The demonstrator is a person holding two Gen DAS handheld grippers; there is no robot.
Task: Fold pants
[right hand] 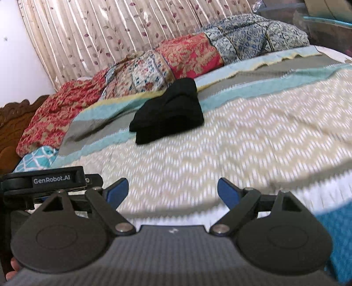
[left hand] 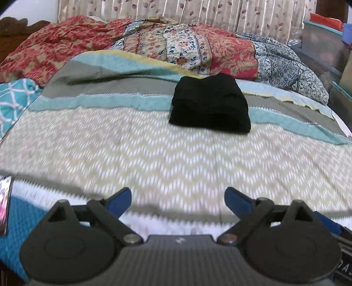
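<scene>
Black pants (left hand: 210, 104) lie folded into a compact stack on the striped bedspread (left hand: 154, 154), toward the far side of the bed. The right wrist view has the same black pants (right hand: 169, 111) left of centre on the bedspread (right hand: 242, 136). My left gripper (left hand: 177, 198) is well short of the stack, above the zigzag band, open with nothing between its blue fingers (left hand: 120, 201). My right gripper (right hand: 172, 189) also hangs short of the pants, open and empty. Part of the left gripper's body, marked with a label, shows at the left edge of the right wrist view.
A patchwork quilt (left hand: 187, 44) in red, floral and blue prints is heaped along the far side of the bed, before a leaf-print curtain (left hand: 220, 13). A carved wooden headboard (right hand: 13, 123) stands at left. Boxes and bins (left hand: 325, 44) crowd the right side.
</scene>
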